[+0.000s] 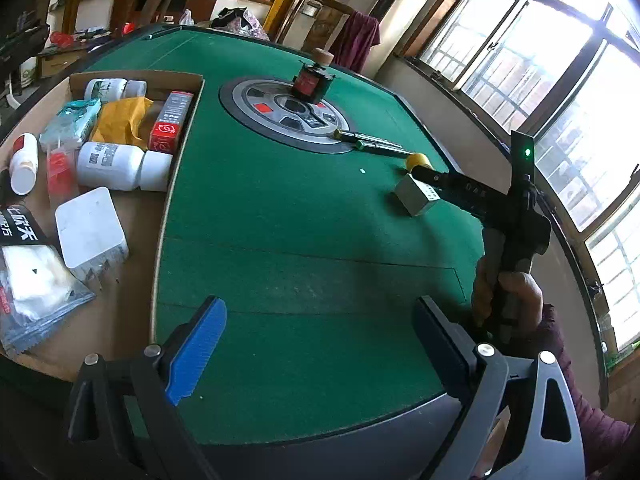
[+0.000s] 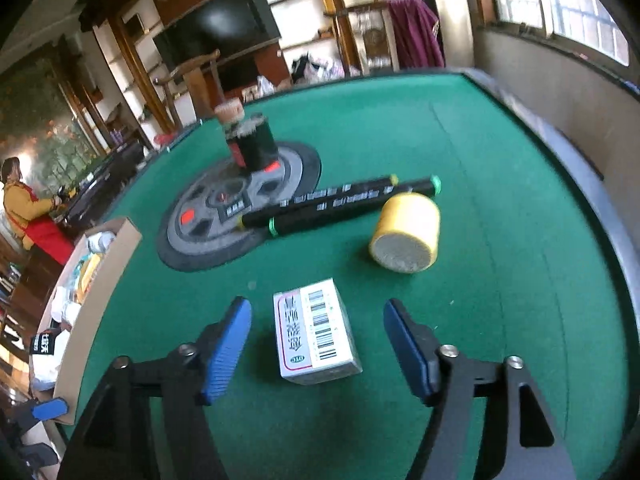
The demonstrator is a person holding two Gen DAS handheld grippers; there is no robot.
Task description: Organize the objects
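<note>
A green felt surface [image 1: 304, 240] with a round control panel [image 1: 286, 114] at its centre fills both views, windows along its right edge. Near the centre lie two black markers [image 2: 340, 204] side by side, one yellow cylinder [image 2: 406, 238] just beside them, and one dark jar [image 2: 250, 142] standing on the panel. The right gripper [image 2: 318, 346] has its fingers apart, straddling one small white box [image 2: 314, 332] without touching it. The left gripper [image 1: 320, 348] is also spread wide over bare felt. Along the left edge, one cardboard tray [image 1: 188, 80] holds two white bottles [image 1: 120, 166], one red carton [image 1: 170, 122] and other packets.
</note>
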